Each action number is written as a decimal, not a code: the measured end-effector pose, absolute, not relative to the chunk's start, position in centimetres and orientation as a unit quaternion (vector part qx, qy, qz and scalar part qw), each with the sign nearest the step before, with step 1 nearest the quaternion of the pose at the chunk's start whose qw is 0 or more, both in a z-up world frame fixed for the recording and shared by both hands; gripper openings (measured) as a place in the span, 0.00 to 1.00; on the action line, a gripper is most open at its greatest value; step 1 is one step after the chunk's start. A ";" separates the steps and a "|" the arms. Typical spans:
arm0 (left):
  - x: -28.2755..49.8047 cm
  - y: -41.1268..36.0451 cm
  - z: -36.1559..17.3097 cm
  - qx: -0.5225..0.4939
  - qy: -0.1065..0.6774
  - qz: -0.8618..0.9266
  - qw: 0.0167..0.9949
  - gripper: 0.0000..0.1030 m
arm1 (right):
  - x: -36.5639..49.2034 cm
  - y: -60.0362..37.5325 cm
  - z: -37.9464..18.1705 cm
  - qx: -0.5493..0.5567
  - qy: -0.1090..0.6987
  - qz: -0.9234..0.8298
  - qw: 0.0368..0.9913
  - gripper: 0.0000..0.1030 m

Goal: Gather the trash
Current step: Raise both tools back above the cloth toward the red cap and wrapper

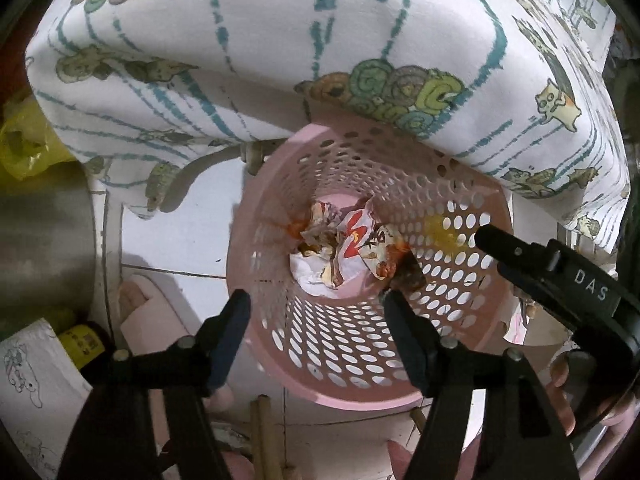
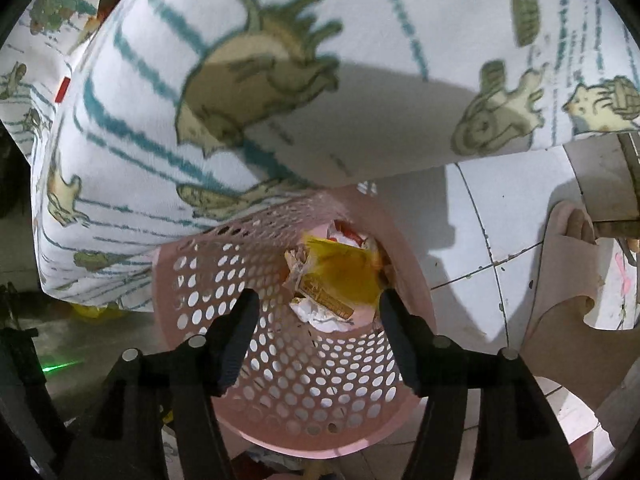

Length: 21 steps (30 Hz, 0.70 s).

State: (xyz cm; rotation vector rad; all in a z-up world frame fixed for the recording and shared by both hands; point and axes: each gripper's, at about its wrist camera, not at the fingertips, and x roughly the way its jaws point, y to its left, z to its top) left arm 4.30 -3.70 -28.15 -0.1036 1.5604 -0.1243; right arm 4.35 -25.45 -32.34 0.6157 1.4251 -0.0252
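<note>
**Trash in the basket, both grippers hang empty above it**

The crumpled trash (image 1: 340, 252) lies at the bottom of the pink perforated basket (image 1: 360, 396), centre of the left wrist view; in the right wrist view a yellow wrapper (image 2: 344, 276) lies on top of the pile. It sits straight below both tools, down the basket's vertical axis. The left gripper (image 1: 316, 320) hangs over the lower rim, jaws wide, nothing between them. The right gripper (image 2: 316, 316) hangs over the opening, jaws wide and empty; it also shows at the right edge of the left view. Neither looks clearly nearer. The printed cloth (image 1: 280, 40) overhangs the basket's upper rim, so I judge the open way out is upward and toward the lower frame, over white floor tiles (image 1: 180, 240).
</note>
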 end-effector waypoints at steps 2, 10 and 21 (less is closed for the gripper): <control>4.2 -3.8 -28.1 -0.037 0.702 -0.053 0.709 0.65 | 4.4 -25.5 -32.3 0.275 0.643 -0.013 0.715 0.63; 4.1 -4.2 -26.7 -0.021 0.686 -0.049 0.726 0.65 | 4.0 -25.6 -31.6 0.267 0.635 -0.017 0.724 0.63; 4.1 -3.0 -19.5 -0.019 0.613 -0.014 0.790 0.65 | 3.4 -24.1 -22.9 0.184 0.556 -0.006 0.811 0.63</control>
